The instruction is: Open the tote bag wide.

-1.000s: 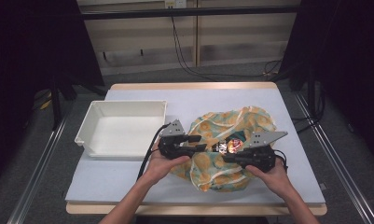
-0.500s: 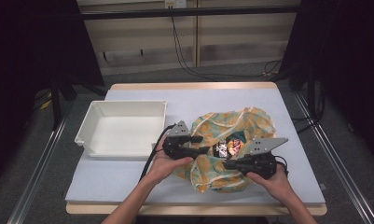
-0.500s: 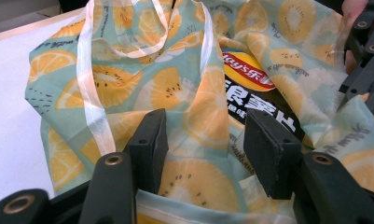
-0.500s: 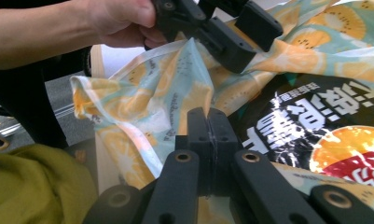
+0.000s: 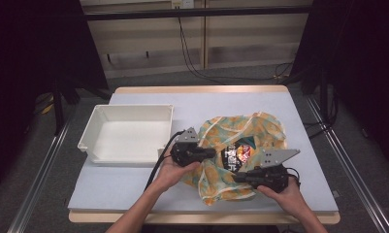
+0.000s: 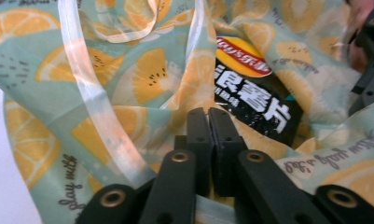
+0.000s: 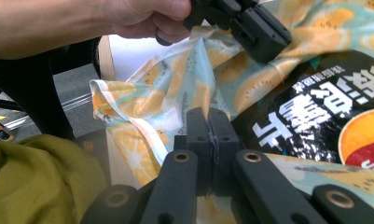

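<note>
A soft bag [image 5: 260, 127] printed with orange slices lies crumpled on the blue table, and a black chips packet [image 5: 236, 154] shows in its mouth. My left gripper [image 5: 212, 154] sits at the bag's left rim. Its jaws have just been closing and are now pressed together on a fold of the bag [image 6: 142, 79], just short of the packet [image 6: 254, 98]. My right gripper [image 5: 235, 177] is at the bag's near edge, shut, with thin bag material [image 7: 175, 93] pinched between its jaws beside the packet [image 7: 315, 112]. The left gripper [image 7: 264, 32] tugs the print up there.
An empty white tray [image 5: 119, 156] stands left of the bag, close to my left hand. The table [image 5: 206, 99] has bare blue surface behind the bag and in front of the tray. Black cables trail from both grippers. Olive cloth [image 7: 35, 177] lies low at the left.
The left gripper's jaws have closed on the bag's left rim. The right gripper has kept its pinch and drifted slightly toward the table's near edge.
</note>
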Available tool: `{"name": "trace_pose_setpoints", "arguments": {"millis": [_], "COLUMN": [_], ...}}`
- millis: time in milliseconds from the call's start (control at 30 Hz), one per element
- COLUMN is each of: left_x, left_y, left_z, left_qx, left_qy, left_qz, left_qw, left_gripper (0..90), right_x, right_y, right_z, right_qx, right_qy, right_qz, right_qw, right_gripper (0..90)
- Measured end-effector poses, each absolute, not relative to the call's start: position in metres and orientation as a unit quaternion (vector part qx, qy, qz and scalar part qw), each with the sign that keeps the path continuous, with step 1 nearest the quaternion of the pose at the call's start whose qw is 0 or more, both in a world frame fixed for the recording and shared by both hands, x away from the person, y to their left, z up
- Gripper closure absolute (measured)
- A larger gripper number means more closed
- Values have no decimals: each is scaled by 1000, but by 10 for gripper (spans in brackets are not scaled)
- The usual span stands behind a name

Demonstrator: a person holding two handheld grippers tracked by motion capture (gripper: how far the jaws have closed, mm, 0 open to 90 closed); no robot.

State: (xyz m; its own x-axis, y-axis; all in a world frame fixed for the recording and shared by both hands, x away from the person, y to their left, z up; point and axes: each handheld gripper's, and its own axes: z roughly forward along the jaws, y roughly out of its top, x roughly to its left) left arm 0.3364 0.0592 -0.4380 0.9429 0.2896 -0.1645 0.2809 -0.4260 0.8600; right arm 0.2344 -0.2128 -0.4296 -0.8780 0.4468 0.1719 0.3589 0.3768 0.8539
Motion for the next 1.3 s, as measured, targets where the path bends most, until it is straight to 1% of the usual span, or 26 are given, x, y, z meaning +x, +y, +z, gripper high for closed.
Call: {"name": "trace_pose_setpoints", "arguments": {"millis": [33,633,800,967,1300], "left_x": [337,346,347,346,347], "left_y": [60,75,77,74,73], "left_z": [-437,-429,-432,-433,-441], "left_qx": [844,828,831,831,839], "left_qy": [168,199,206,203,208], "left_qz": [3,15,15,12,12], "left_qw": [509,524,517,517,502], "left_gripper": [900,900,900,900,900], "right_x": [233,221,212,202,186], "right_y": [-214,-223,-231,-239,-260], "right_z": [-430,-439,-445,-452,-464], "right_qx": [244,246,252,255,277], "right_qy": [828,831,835,840,846], "right_qz": [502,497,488,478,455], "right_qw": [43,38,32,24,30], "right_gripper": [894,879,899,900,900]}}
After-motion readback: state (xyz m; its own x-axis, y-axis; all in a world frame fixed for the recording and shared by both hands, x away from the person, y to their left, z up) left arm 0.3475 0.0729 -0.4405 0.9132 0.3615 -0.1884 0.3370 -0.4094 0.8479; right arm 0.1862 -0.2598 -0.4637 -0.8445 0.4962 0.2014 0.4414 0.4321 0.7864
